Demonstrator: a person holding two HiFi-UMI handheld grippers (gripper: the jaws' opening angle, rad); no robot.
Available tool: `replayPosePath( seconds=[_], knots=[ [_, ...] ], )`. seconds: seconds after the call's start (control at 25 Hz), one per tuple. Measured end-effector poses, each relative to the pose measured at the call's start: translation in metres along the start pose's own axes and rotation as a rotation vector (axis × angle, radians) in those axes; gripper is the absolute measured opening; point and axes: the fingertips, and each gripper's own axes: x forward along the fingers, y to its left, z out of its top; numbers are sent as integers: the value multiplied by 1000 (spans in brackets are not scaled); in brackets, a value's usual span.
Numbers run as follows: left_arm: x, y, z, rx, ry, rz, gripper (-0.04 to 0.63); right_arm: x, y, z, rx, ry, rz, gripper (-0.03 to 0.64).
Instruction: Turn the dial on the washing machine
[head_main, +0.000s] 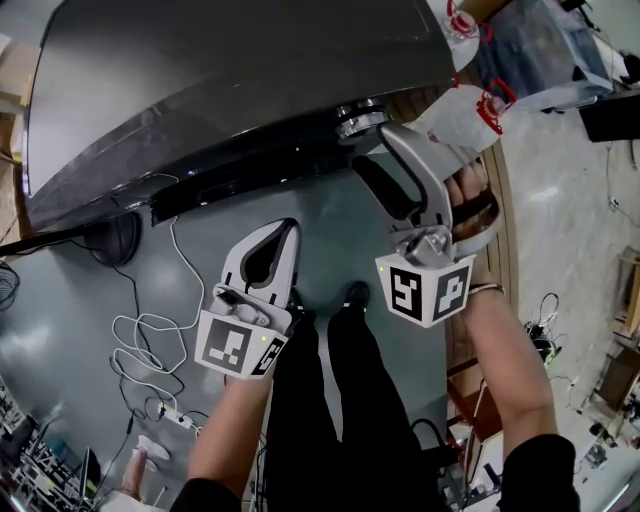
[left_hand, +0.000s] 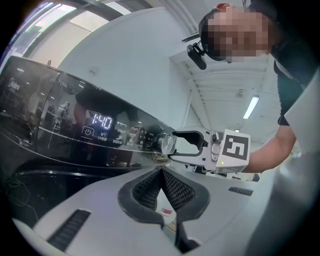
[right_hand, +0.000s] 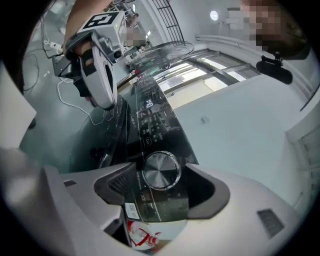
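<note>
Observation: the washing machine (head_main: 200, 90) has its chrome dial (right_hand: 161, 171) at the right end of the dark control panel (left_hand: 100, 135), whose display (left_hand: 101, 120) is lit. The right gripper (right_hand: 160, 186) is presented to the dial with its jaws spread wide, one on each side of the knob; neither pad appears to press on it, so nothing is gripped. The left gripper (head_main: 290, 228) hangs back from the machine front, well left of the dial, with its jaws pressed together and empty. Assessment: the step in hand is the grip on the dial. Recommendation: centre the knob between the pads and bring the tips far enough over its rim before closing, since the chrome edge looks smooth and a grip on the lip alone is likely to slip. Close squarely, then roll the wrist about the knob's own axis. Sideways pull risks dragging the pads off or scuffing the glossy panel. Watch the display for confirmation.
</note>
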Motion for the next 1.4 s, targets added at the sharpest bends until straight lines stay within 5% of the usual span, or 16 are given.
replayPosePath(
  seconds=[0.88, 1.4],
  knots=[
    [-2, -10, -16, -70, 11, -5, 15, 20, -3, -6, -11, 18, -56, 288],
    [-5, -16, -17, -85, 8, -8, 15, 19, -5, -5, 129, 42, -67, 287]
  ],
)
